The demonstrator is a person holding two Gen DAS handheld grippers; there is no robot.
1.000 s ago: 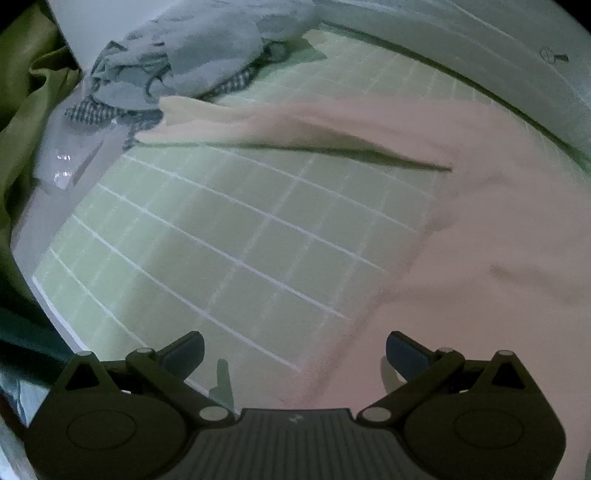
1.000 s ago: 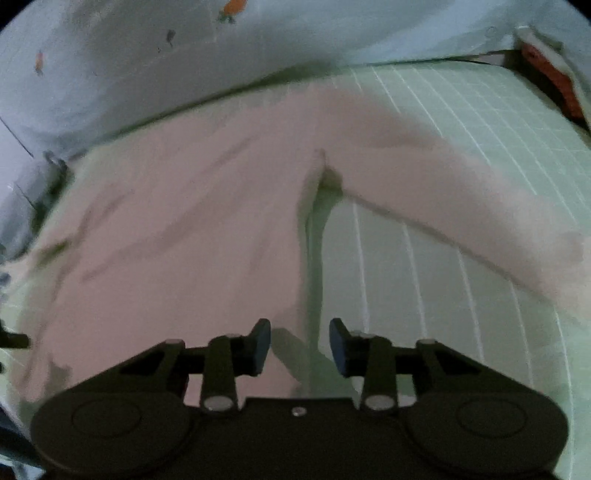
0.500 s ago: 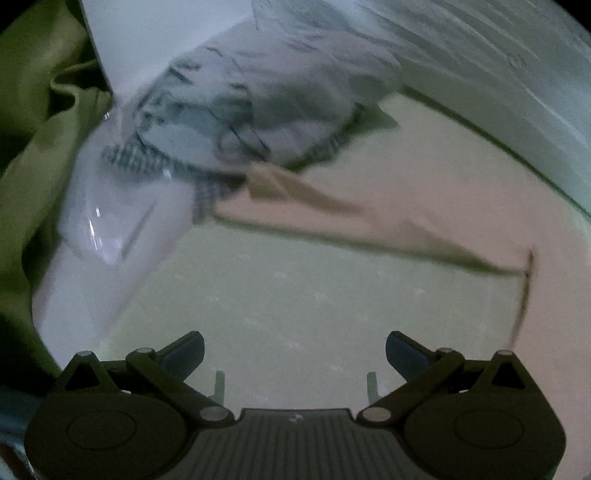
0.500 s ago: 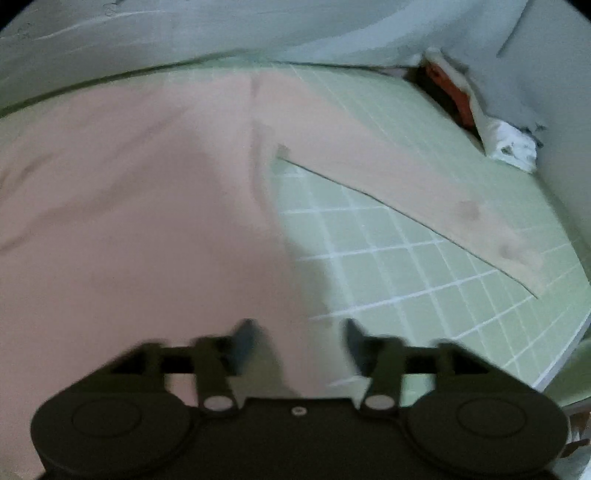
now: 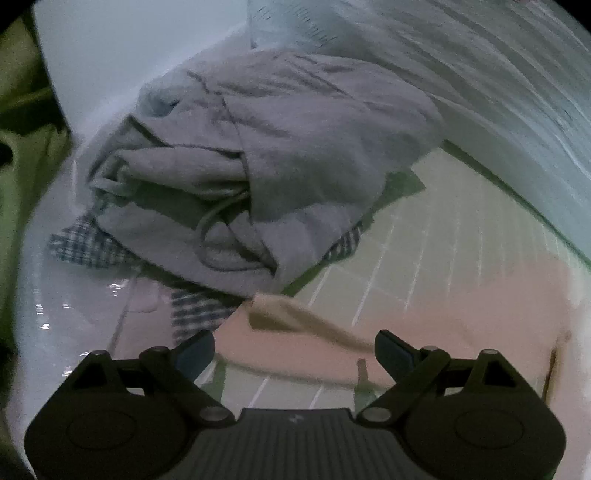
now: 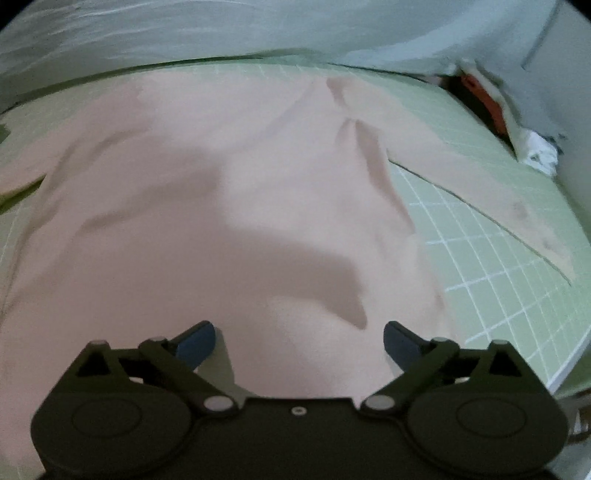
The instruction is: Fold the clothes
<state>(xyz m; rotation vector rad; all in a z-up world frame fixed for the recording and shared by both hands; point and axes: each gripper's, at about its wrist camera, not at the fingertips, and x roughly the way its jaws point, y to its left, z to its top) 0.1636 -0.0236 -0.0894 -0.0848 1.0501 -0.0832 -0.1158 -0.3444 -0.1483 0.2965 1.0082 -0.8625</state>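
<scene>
A pale pink long-sleeved top [image 6: 229,206] lies spread flat on a green grid mat [image 6: 491,280]. Its right sleeve [image 6: 517,214] stretches out to the right. In the left wrist view its left sleeve [image 5: 295,325] runs across the mat, cuff end pointing left. My left gripper [image 5: 294,349] is open, empty, and hovers right over that sleeve near the cuff. My right gripper [image 6: 299,339] is open, empty, and sits over the lower body of the top.
A heap of grey clothes [image 5: 266,177] on a checked cloth [image 5: 92,247] lies just beyond the left sleeve's cuff. Green fabric [image 5: 22,155] hangs at far left. A light blue sheet [image 6: 258,33] borders the mat's far side. Orange and white items [image 6: 491,107] lie at the right.
My left gripper moved forward and left to the sleeve's cuff near the grey heap. My right gripper opened wide and shifted left, over the top's body.
</scene>
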